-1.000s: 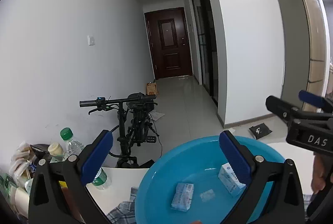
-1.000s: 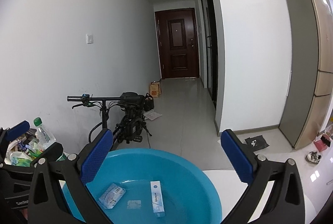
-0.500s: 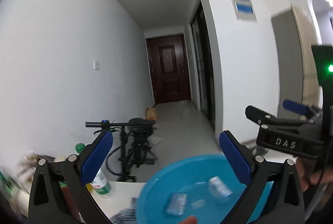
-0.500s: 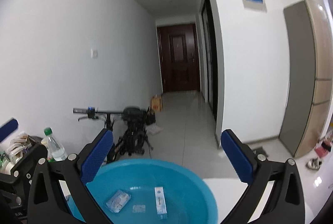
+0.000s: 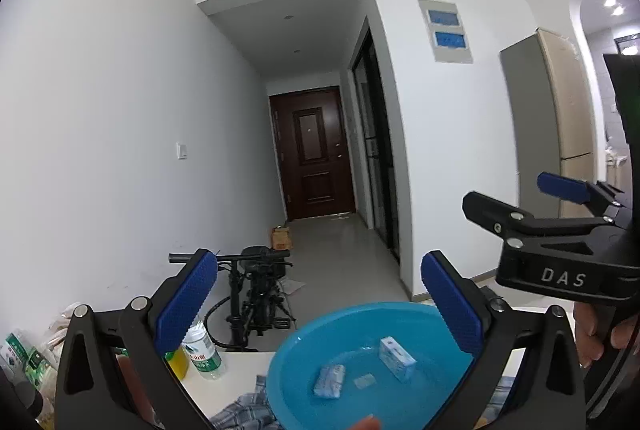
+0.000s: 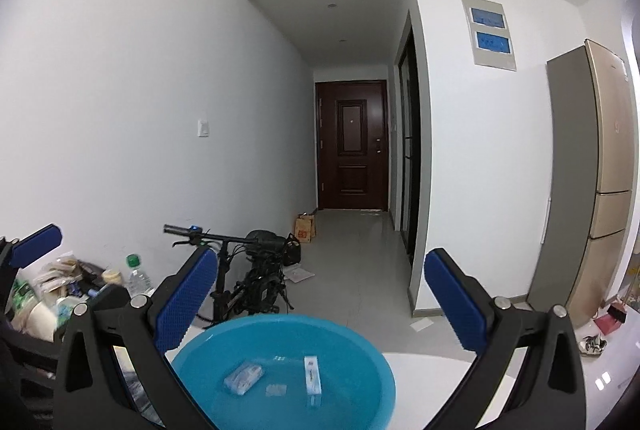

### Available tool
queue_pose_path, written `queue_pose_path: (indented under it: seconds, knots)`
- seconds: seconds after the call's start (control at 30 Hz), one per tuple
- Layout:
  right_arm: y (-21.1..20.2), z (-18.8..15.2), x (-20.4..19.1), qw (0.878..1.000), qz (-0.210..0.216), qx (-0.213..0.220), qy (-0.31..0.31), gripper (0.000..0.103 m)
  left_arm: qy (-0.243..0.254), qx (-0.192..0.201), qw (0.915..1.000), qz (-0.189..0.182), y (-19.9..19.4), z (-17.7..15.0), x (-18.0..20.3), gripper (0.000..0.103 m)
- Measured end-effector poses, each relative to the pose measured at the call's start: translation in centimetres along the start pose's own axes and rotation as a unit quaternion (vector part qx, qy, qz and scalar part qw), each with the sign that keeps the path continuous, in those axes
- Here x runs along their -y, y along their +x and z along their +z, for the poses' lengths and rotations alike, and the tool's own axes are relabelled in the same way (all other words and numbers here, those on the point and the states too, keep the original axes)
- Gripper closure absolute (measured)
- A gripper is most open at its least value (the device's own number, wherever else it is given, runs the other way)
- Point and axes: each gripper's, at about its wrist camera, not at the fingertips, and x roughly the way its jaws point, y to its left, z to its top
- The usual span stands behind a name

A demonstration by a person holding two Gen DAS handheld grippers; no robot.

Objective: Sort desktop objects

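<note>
Hovering above the worktop (image 6: 420, 362), left gripper (image 5: 320, 306) and right gripper (image 6: 322, 304) both hold their fingers spread, empty. Below, blue basin (image 6: 360, 350) holds packet (image 6: 243, 377), small box (image 6: 312, 380), sachet (image 6: 276, 390). Bottle (image 5: 202, 350) stands left.

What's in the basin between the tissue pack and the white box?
A small clear packet lies on the blue basin floor between the tissue pack and the white box; both wrist views show it.

White walls (image 6: 120, 90), dark door (image 6: 352, 150) (hallway's end), grey floor (image 6: 352, 270), fridge (image 6: 592, 170)
</note>
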Motion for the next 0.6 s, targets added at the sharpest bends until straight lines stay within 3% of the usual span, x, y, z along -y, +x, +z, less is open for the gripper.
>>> queue_pose_path:
  seconds: [0.17,0.33,0.6]
  knots:
    - [-4.5,-0.2,-0.5,1.0,0.019,-0.013,-0.005,0.0,0.015,0.011,0.9997,0.017,-5.0,0.4,0.1,0.0]
    - [-9.5,-0.7,-2.0,0.999,0.005,0.004,-0.035,0.0,-0.001,0.014,0.9993,-0.033,-11.1,0.3,-0.8,0.0]
    - [-15.8,-0.8,-3.2,0.998,-0.003,0.02,-0.053,0.0,0.029,0.045,0.9985,-0.014,-17.7,-0.1,-0.1,0.0]
